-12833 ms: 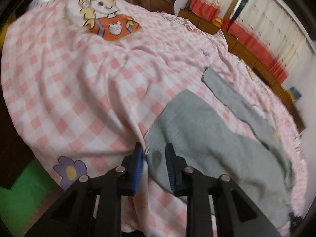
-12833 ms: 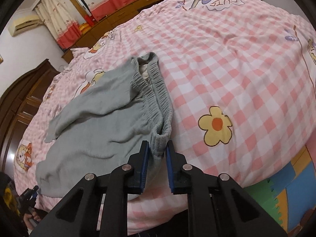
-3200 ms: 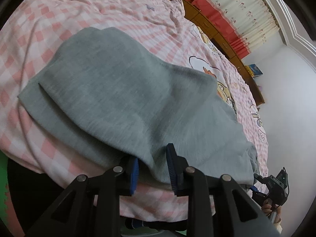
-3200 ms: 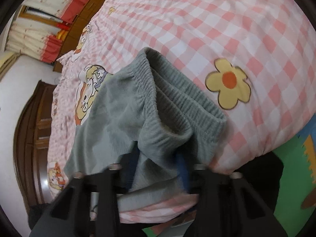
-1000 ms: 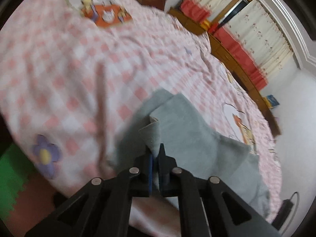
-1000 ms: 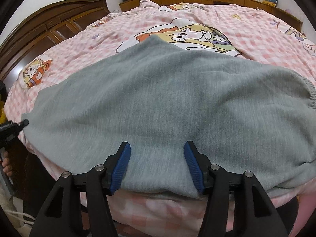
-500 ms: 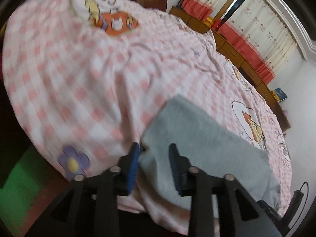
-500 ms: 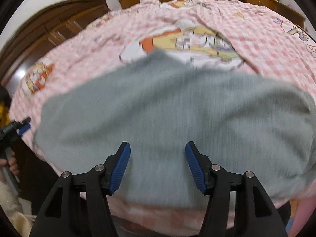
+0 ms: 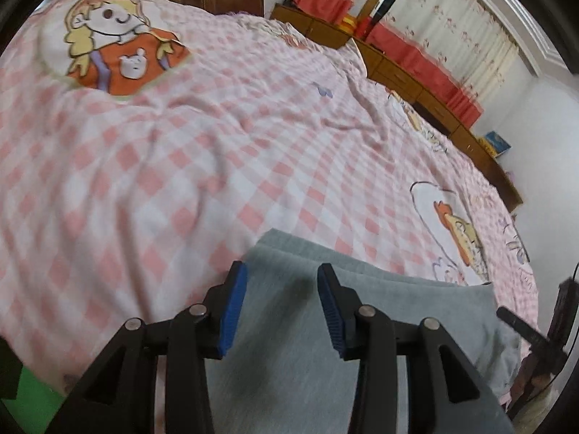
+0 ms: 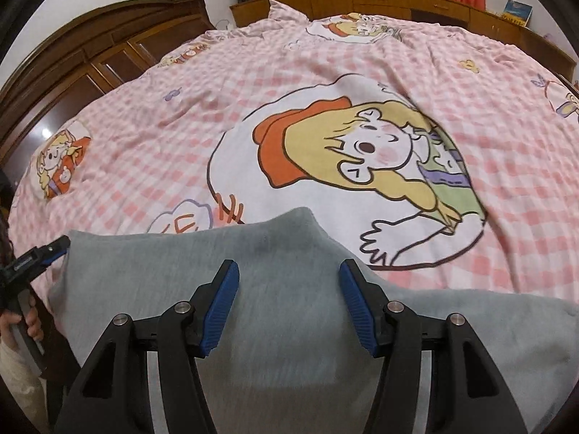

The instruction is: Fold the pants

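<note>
The grey pants (image 9: 289, 343) lie folded lengthwise on the pink checked bedsheet (image 9: 181, 181), along the bed's near edge. My left gripper (image 9: 282, 282) is open and empty, just above the leg end of the pants. In the right wrist view the pants (image 10: 289, 343) stretch across the bottom of the frame. My right gripper (image 10: 289, 282) is open and empty above their middle. The left gripper also shows at the far left of the right wrist view (image 10: 43, 253).
The bedsheet (image 10: 325, 72) carries cartoon girl prints (image 10: 362, 152). A dark wooden wardrobe (image 10: 90, 54) stands at the left. Low wooden cabinets (image 9: 416, 76) and red-and-white curtains (image 9: 434, 36) line the far wall. Green floor mat (image 9: 25, 405) shows below the bed edge.
My left gripper let go of the pant legs and opened. Both grippers have pulled back, and the pants now lie lower in both views.
</note>
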